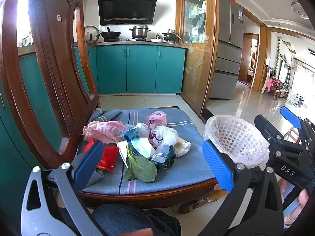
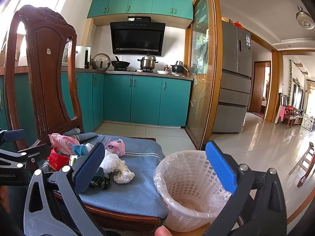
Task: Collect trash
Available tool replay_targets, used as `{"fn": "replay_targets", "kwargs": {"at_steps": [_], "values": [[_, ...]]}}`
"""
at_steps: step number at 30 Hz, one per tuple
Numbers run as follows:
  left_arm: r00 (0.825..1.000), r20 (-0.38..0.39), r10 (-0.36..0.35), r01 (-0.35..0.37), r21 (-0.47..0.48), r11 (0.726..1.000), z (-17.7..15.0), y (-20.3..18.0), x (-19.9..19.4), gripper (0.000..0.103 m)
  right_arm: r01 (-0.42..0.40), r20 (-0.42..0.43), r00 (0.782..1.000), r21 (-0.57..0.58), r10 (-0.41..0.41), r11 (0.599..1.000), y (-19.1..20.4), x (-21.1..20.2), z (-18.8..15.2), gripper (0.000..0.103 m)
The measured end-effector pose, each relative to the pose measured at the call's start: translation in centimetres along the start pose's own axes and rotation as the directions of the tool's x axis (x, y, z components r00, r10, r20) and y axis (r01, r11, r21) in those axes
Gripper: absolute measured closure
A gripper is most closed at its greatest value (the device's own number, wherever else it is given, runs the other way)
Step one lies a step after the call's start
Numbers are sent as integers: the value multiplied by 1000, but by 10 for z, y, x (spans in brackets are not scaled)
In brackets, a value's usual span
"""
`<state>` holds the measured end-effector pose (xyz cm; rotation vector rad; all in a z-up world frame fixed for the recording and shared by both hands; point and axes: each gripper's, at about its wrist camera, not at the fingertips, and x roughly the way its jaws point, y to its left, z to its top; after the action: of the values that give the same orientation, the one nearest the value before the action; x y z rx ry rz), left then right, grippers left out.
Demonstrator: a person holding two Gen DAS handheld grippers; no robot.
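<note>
A heap of trash lies on the blue chair cushion (image 1: 177, 169): a pink wrapper (image 1: 104, 130), a pink bag (image 1: 156, 119), a white plastic bag (image 1: 164, 134), a red packet (image 1: 107, 158), a green leaf (image 1: 140, 167) and a dark crumpled wrapper (image 1: 164, 157). A white mesh bin (image 1: 236, 137) with a clear liner stands right of the chair; it also shows in the right wrist view (image 2: 189, 188). My left gripper (image 1: 153, 165) is open and empty, just short of the heap. My right gripper (image 2: 155, 171) is open and empty, above the bin's near rim.
The carved wooden chair back (image 1: 55, 68) rises at the left. Teal kitchen cabinets (image 1: 141, 70) and a stove with pots stand behind. A glass sliding door (image 1: 196, 49) and a grey fridge (image 1: 228, 45) are at the right. Tiled floor (image 2: 265, 147) extends right.
</note>
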<state>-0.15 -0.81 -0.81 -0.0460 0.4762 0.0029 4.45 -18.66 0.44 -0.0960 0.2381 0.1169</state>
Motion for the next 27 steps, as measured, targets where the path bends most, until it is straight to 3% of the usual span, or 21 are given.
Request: {"fn": "replay_targets", "kwargs": {"at_steps": [27], "values": [[1000, -8, -2, 2, 1, 1000, -2, -2, 1, 3, -1, 1, 1000, 5, 1, 1000, 0, -1, 2, 3]]}}
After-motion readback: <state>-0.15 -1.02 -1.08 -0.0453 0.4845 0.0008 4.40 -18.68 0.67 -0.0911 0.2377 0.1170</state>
